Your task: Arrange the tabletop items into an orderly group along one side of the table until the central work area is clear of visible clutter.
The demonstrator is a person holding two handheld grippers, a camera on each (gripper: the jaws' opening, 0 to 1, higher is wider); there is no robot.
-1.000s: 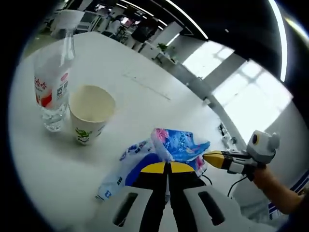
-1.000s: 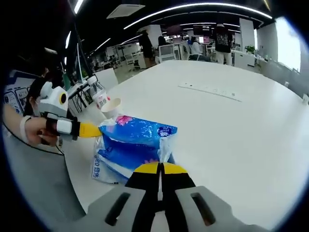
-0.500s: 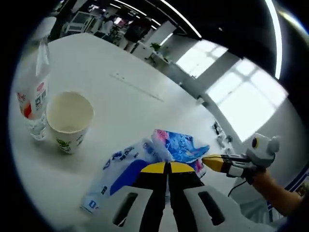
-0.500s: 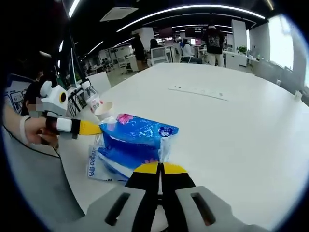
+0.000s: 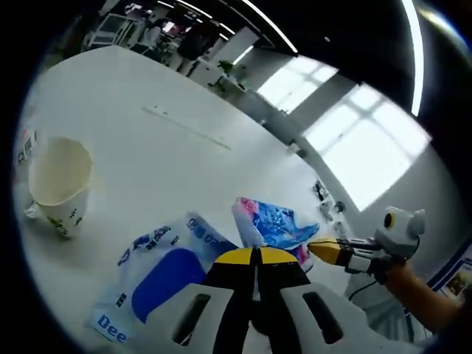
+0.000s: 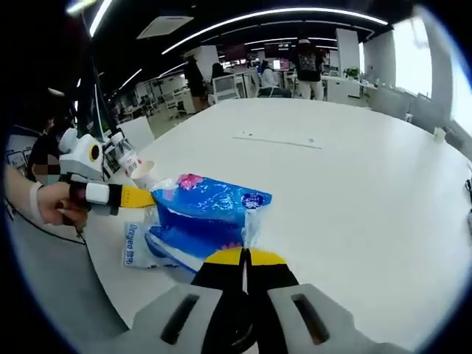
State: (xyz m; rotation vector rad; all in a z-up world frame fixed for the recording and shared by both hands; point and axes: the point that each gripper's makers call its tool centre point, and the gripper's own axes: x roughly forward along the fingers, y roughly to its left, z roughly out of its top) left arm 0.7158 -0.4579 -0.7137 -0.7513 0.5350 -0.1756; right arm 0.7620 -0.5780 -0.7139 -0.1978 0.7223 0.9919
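— Blue tissue pack (image 6: 206, 217), where's it sitting?
— Near the desk (image 6: 369, 199) edge; my left gripper (image 5: 254, 258) and right gripper (image 6: 245, 258) are both clamped on its wrapper, arms converging.

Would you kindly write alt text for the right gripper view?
Both grippers pinch a blue plastic pack above a white table: the right gripper shut on its near edge, the left gripper on its far corner. A paper cup stands behind.
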